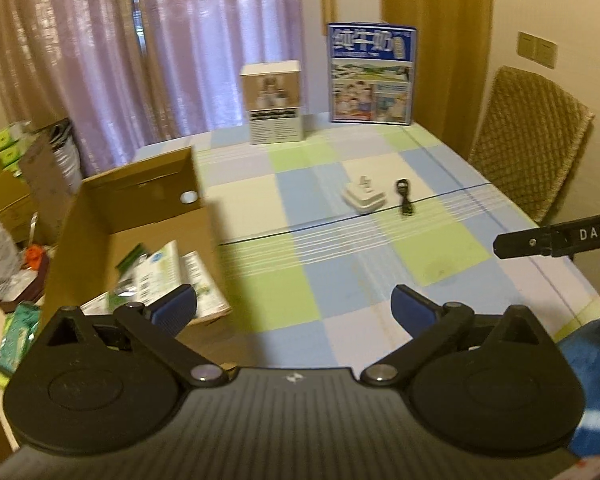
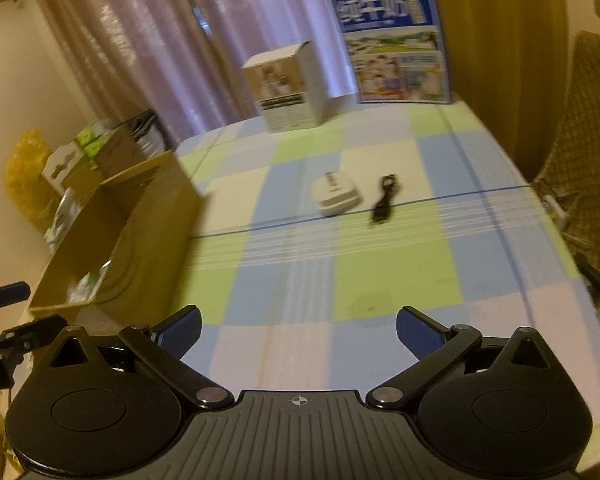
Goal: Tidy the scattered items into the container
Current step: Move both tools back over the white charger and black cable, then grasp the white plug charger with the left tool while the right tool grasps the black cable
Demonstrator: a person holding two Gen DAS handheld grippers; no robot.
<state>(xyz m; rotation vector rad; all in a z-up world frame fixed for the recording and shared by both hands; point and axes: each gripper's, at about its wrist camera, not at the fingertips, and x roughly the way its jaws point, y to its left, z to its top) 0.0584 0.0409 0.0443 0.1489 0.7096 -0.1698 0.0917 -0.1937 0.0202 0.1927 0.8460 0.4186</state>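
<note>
White charger and black cable, just beside each other but apart, lie on the checked tablecloth well ahead of the right gripper, whose jaws stand wide and empty. The left gripper, likewise open and empty, has the cardboard box off its left jaw, packets already inside. Approach low and centred; the charger probably needs a straddling grasp. Open cloth intervenes; the table edge falls away to the right.
</note>
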